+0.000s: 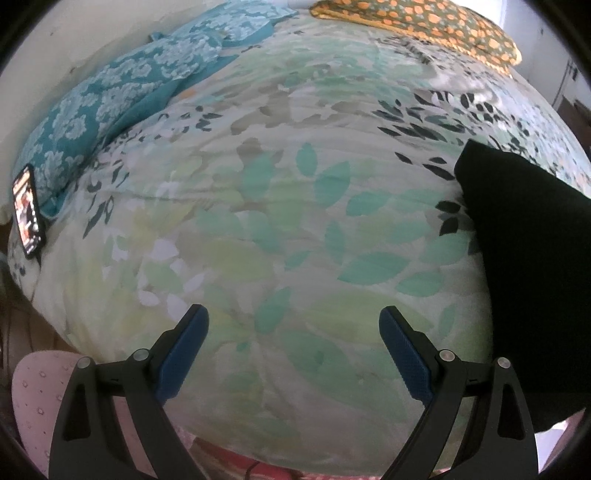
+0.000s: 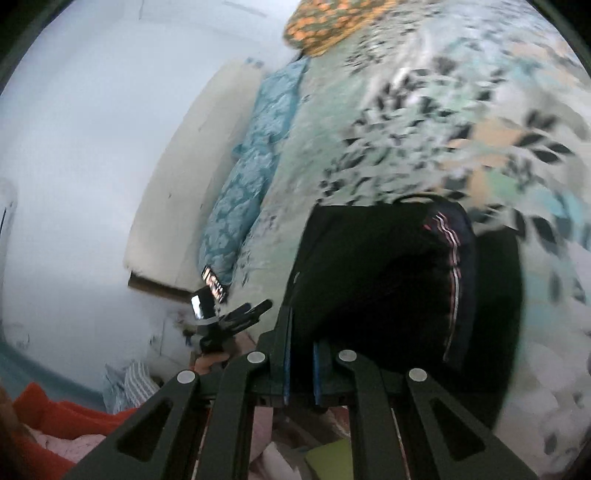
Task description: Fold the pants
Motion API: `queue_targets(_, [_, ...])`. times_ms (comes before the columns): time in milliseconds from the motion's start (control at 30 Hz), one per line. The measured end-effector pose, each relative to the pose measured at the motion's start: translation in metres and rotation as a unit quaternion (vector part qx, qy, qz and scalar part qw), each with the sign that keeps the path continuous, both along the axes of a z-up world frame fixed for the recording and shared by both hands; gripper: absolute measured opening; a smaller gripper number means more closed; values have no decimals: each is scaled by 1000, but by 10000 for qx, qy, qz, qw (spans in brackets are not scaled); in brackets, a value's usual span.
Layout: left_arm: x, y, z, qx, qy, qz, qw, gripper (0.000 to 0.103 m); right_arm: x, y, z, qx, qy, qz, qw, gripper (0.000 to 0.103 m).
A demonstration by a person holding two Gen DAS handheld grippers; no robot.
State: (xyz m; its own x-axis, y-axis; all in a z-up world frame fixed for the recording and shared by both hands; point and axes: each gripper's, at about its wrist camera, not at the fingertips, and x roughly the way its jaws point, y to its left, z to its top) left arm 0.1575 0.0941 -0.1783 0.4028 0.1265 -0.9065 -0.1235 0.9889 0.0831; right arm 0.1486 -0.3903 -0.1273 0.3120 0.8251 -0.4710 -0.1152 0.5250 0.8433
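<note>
The black pants (image 2: pixel 388 266), with a thin white and red side stripe (image 2: pixel 454 266), lie bunched on the leaf-print bedspread (image 2: pixel 424 122). My right gripper (image 2: pixel 301 343) is shut on their near edge, and the cloth hangs up from the bed between its blue pads (image 2: pixel 287 369). In the left wrist view a part of the pants (image 1: pixel 524 277) shows as a dark slab at the right edge. My left gripper (image 1: pixel 293 312) hovers open over bare bedspread (image 1: pixel 280 206), left of the pants and apart from them, with nothing between its fingers.
A lit phone (image 1: pixel 26 210) lies at the bed's left edge beside a teal floral blanket (image 1: pixel 110 88). An orange-patterned pillow (image 1: pixel 424 22) sits at the head. A pink dotted item (image 1: pixel 33 398) and orange cloth (image 2: pixel 48 417) lie below the near edge. A white wall (image 2: pixel 74 147) runs along the far side.
</note>
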Motion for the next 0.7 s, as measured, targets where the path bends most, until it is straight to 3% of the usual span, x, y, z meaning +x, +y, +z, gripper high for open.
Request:
queue_targets(167, [-2, -5, -2, 89, 56, -85, 9999, 94, -7, -19, 6, -165, -87, -129, 9997, 9])
queue_targets(267, [-3, -8, 0, 157, 21, -134, 9998, 94, -13, -32, -5, -338, 98, -280, 9990, 9])
queue_targets(333, [-4, -9, 1, 179, -5, -163, 9997, 94, -14, -37, -19, -923, 360, -283, 9947, 9])
queue_targets(433, [-4, -16, 4, 154, 1, -227, 9996, 94, -13, -17, -53, -2539, 825, 263, 9633, 9])
queue_targets(467, [-5, -21, 6, 111, -22, -291, 9995, 94, -13, -8, -61, -2837, 842, 406, 9543, 10])
queue_targets(567, [-10, -45, 22, -123, -228, -654, 9975, 94, -7, 3, -60, -3060, 785, 328, 9482, 13])
queue_targets(600, [-12, -53, 28, -227, -309, -785, 9962, 94, -6, 5, -57, -3169, 732, 314, 9451, 16])
queue_targets(633, [-15, -65, 34, -375, -415, -994, 9935, 94, -5, 6, -54, -3251, 701, 319, 9425, 26])
queue_targets(667, [-17, -78, 39, -479, -497, -1216, 9902, 94, -5, 4, -52, -3295, 714, 328, 9409, 43])
queue_targets(700, [-19, -89, 41, -518, -536, -1410, 9872, 94, -4, 1, -49, -3334, 741, 306, 9394, 48])
